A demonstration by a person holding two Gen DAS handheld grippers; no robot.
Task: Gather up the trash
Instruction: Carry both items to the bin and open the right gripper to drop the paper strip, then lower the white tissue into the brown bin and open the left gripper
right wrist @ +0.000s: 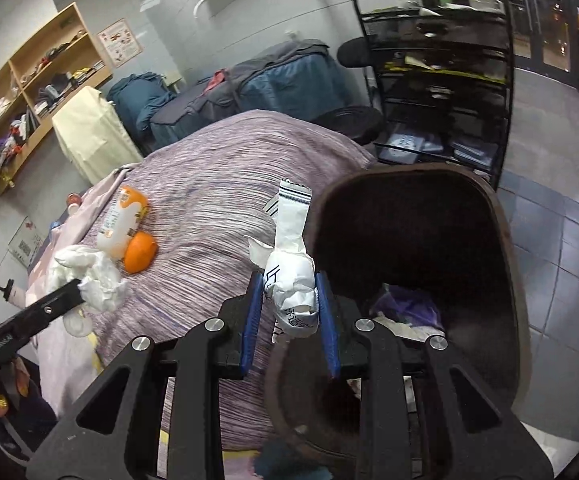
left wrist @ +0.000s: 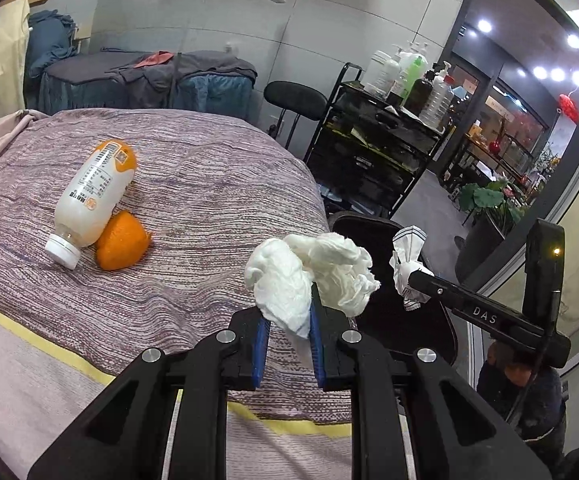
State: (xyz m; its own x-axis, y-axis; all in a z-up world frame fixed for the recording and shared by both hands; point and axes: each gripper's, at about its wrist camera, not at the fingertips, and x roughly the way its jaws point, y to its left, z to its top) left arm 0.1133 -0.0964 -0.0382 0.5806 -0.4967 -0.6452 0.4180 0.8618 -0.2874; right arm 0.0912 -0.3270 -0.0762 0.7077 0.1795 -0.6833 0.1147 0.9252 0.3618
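Observation:
My left gripper (left wrist: 287,318) is shut on a crumpled white tissue (left wrist: 309,276), held above the right edge of the bed. It also shows in the right wrist view (right wrist: 77,294) with the tissue (right wrist: 93,276). My right gripper (right wrist: 289,292) is shut on a crumpled white wrapper (right wrist: 291,264) with blue stripes, held at the near rim of the dark trash bin (right wrist: 505,240). The wrapper also shows in the left wrist view (left wrist: 407,268). A white and orange bottle (left wrist: 91,196) and an orange peel (left wrist: 121,246) lie on the striped bedspread (left wrist: 209,208).
The bin holds some trash (right wrist: 405,312) at its bottom. A black cart (left wrist: 377,152) with bottles stands beyond the bed, a black stool (left wrist: 295,100) beside it. Wooden shelves (right wrist: 29,88) hang on the far wall. Tiled floor (right wrist: 561,240) lies right of the bin.

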